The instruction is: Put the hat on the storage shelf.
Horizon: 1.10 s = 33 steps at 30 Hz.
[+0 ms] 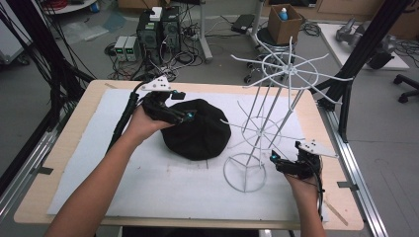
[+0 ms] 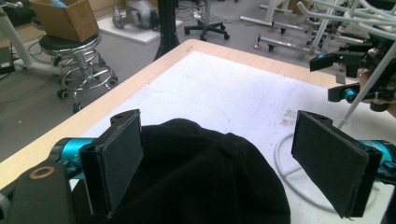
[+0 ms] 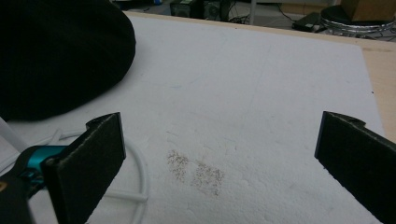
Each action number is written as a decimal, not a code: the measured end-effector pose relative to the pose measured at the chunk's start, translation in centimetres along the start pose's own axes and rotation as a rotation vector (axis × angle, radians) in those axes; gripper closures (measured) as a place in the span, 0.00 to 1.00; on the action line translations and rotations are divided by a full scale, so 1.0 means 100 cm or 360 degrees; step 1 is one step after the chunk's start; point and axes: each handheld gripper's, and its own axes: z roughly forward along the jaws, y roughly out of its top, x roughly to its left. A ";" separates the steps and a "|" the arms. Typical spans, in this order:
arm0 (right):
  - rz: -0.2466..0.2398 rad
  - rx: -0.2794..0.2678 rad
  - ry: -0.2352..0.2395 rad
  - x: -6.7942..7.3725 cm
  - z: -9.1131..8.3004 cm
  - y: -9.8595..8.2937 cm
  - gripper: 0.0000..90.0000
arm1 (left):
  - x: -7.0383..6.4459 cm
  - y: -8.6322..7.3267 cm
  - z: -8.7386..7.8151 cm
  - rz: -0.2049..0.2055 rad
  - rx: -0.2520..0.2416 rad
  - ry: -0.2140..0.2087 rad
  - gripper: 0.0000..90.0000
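Left gripper (image 2: 219, 163): its jaws stood wide apart, one on each side of the black hat (image 2: 196, 177), with nothing pinched between them.
Right gripper (image 3: 219, 163): its jaws were wide apart too and held nothing; it sat low beside the rack's bottom ring.
Black hat: it lay right under the left gripper, a soft, round, floppy lump of dark cloth.
Good way to grab, I think: push the jaws down so they pinch a thick fold of cloth, not only the top fuzz.
White rack (image 1: 276, 98): thin, hard wire, with round rings and spokes, leaning just past the hat.
Base ring (image 3: 135, 168): a smooth white hoop by the right gripper's near jaw.
Mat (image 3: 243, 93): white, flat and a bit bumpy, with a small grey smudge.
Table (image 1: 84, 108): pale wood around the mat.
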 end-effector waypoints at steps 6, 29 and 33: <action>-0.0001 0.0001 -0.0001 -0.001 0.000 0.000 0.01 | 0.005 -0.005 0.025 -0.0053 0.0042 -0.0132 0.20; -0.0003 0.0018 0.0003 -0.001 0.000 0.000 0.01 | 0.005 -0.031 0.081 -0.0023 0.0308 -0.0120 0.21; 0.0001 0.0021 0.0001 -0.001 0.000 -0.001 0.01 | 0.005 -0.037 0.084 0.0011 0.0354 -0.0076 0.28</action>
